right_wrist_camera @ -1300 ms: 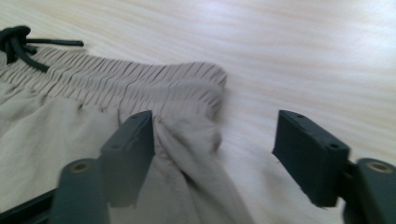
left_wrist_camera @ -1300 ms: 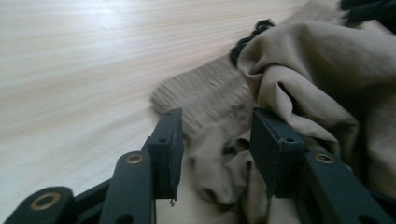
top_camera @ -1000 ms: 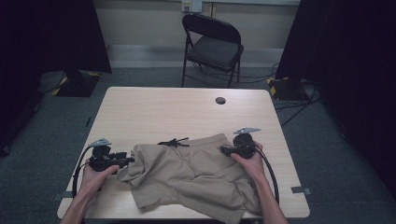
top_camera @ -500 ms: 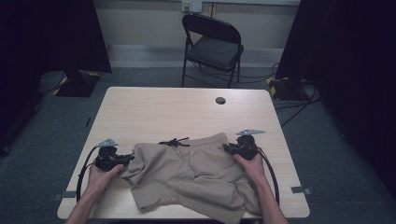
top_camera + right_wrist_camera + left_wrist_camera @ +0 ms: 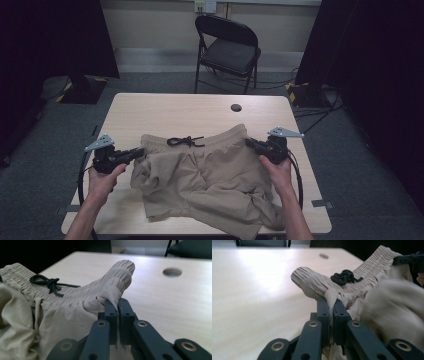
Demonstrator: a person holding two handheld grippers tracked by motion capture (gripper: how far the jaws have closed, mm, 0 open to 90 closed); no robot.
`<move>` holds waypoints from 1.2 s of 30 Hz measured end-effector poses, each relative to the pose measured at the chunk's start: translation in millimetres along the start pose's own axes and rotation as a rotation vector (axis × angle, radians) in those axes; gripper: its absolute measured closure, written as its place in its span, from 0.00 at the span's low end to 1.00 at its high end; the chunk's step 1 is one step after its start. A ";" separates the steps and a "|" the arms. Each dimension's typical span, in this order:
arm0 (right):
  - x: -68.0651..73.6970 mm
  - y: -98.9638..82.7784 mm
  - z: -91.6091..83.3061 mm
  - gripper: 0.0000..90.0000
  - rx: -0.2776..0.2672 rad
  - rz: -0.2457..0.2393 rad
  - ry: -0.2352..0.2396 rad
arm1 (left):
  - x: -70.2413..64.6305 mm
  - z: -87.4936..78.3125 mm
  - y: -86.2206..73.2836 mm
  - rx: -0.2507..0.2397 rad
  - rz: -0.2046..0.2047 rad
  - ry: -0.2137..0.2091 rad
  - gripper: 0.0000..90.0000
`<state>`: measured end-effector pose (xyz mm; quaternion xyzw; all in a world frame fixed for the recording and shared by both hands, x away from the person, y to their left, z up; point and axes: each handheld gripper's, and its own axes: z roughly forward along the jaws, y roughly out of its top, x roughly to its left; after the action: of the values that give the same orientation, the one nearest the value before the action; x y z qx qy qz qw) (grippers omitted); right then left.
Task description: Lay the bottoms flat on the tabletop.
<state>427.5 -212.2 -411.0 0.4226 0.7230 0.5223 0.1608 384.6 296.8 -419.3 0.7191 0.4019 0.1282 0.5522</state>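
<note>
Beige shorts (image 5: 210,175) with an elastic waistband and a black drawstring (image 5: 186,141) lie on the wooden table (image 5: 165,107). My left gripper (image 5: 136,152) is shut on the waistband's left end, and my right gripper (image 5: 250,143) on its right end. Both have just closed on the fabric. In the left gripper view the jaws (image 5: 331,302) pinch a fold of the shorts (image 5: 312,285), with the drawstring (image 5: 344,277) beyond. In the right gripper view the gripper (image 5: 115,302) pinches the other corner of the shorts (image 5: 75,310). Both corners are raised off the table.
A round cable hole (image 5: 236,107) sits in the table's far side. A black folding chair (image 5: 227,50) stands behind the table. One leg of the shorts reaches the near edge at the right. Cables lie on the floor at the right.
Both grippers have shut on the waistband ends and risen, lifting the corners off the table. The waistband now stretches between them.
</note>
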 end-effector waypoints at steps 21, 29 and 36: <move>7.9 98.0 -33.1 0.98 -0.161 -0.076 -0.015 | 10.3 -10.0 100.4 -0.165 0.029 -0.011 0.96; 1.8 133.9 -30.0 0.98 -0.167 -0.094 -0.043 | 14.6 -7.1 143.3 -0.195 0.058 -0.002 0.96; -5.2 175.0 -16.2 0.98 -0.160 -0.120 -0.078 | 36.5 6.3 173.5 -0.210 0.051 0.026 0.96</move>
<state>497.3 -209.3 -249.6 0.3846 0.6962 0.5508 0.2530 487.8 307.1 -275.4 0.6655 0.3748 0.1929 0.6160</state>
